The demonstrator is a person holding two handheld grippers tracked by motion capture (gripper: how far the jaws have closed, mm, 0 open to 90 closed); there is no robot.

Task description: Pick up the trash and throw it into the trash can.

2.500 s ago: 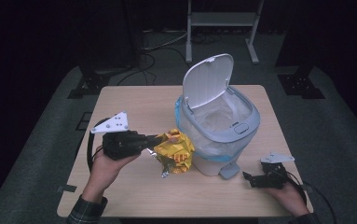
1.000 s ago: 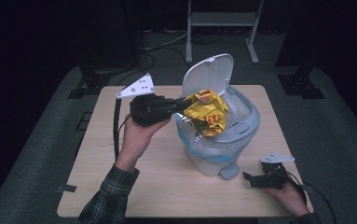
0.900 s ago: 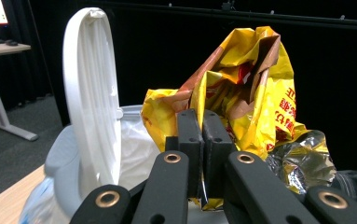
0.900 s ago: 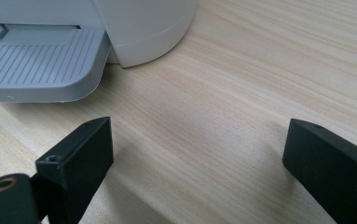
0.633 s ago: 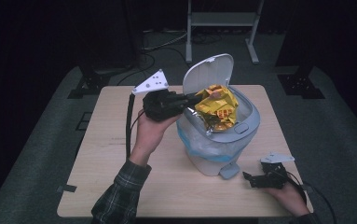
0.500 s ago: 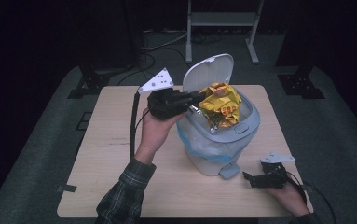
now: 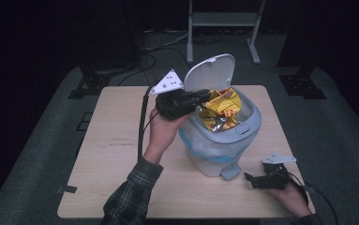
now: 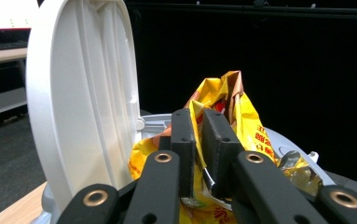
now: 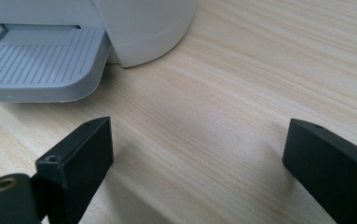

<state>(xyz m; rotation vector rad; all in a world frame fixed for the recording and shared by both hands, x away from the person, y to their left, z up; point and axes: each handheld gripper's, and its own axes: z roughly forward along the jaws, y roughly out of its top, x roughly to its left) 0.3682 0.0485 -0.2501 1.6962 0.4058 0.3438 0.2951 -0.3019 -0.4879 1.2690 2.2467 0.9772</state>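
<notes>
Left claw (image 8: 198, 154) pinching crumpled yellow wrapper (image 7: 221, 108), jaws just easing apart; wrapper directly ahead of the tips, over open bin (image 7: 250, 131), beside raised lid (image 8: 78, 93). Right claw (image 9: 195, 154) open wide, resting on tabletop (image 9: 241, 79).

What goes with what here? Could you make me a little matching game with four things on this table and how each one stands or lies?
Things:
1. bin lid
2. yellow wrapper
3. left gripper
4. right gripper

States:
a. resting on the table, jaws wide apart with nothing between them
b. tipped up, standing open
c. crumpled, over the mouth of the bin
d. held over the bin, jaws close together on foil

Pairs: 1-b, 2-c, 3-d, 4-a
</notes>
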